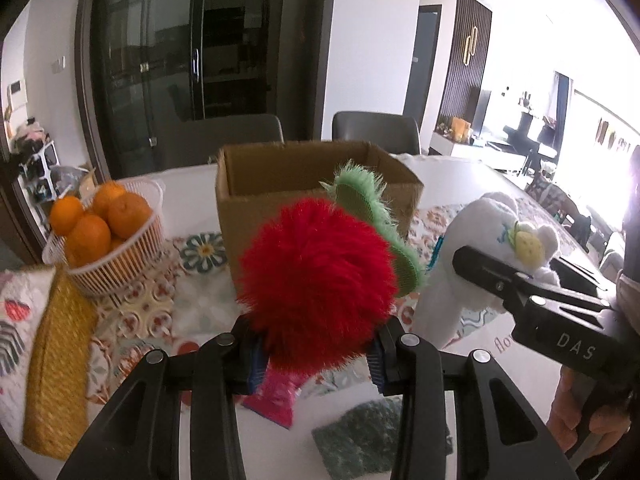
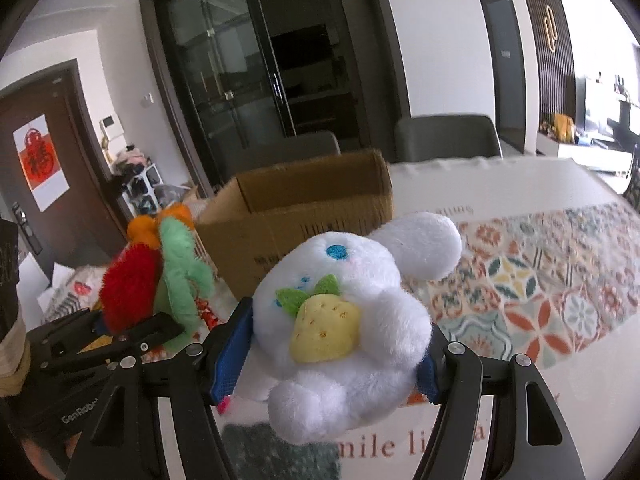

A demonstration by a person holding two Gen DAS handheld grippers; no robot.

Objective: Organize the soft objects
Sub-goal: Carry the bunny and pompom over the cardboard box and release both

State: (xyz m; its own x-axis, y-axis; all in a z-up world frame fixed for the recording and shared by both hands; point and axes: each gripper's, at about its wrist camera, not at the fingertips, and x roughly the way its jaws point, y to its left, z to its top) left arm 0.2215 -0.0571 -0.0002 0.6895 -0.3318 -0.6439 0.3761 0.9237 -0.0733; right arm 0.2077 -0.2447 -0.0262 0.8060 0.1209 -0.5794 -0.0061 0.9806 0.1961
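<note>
Above the counter [image 1: 192, 204], which wears a patterned cloth [image 2: 532, 280] of orange, teal and yellow tiles, two black tools are lifted side by side, each carrying a soft toy. The left tool [image 1: 316, 354] has its blue-padded fingers [image 1: 256, 364] pressed into the underside of a fluffy red ball toy [image 1: 320, 284] with a fuzzy green leaf [image 1: 372, 216] at its top, so the toy stands clear of the cloth. The right tool [image 2: 324, 356] grips a white plush animal [image 2: 352, 320] by its body, holding it wider than its neighbour does; the plush has a blue stitched eye, a long floppy ear and a small yellow strawberry with green leaves on its chest. A person's hand [image 1: 584, 420] shows at the handle of the right tool.

Behind both toys, toward the far edge of the counter, sits an open cardboard box [image 1: 312, 192] (its inside is not visible from here). At the counter's left side stands a white slatted basket [image 1: 116, 256] piled with oranges [image 1: 104, 216], and beside it lies a yellow woven mat [image 1: 56, 360]. On the near edge, under the tools, lie a pink glittery item [image 1: 276, 396] and a dark green knitted cloth [image 1: 360, 440]. Two grey chairs [image 1: 376, 132] stand beyond the far edge, in front of dark glass doors [image 1: 176, 52].
</note>
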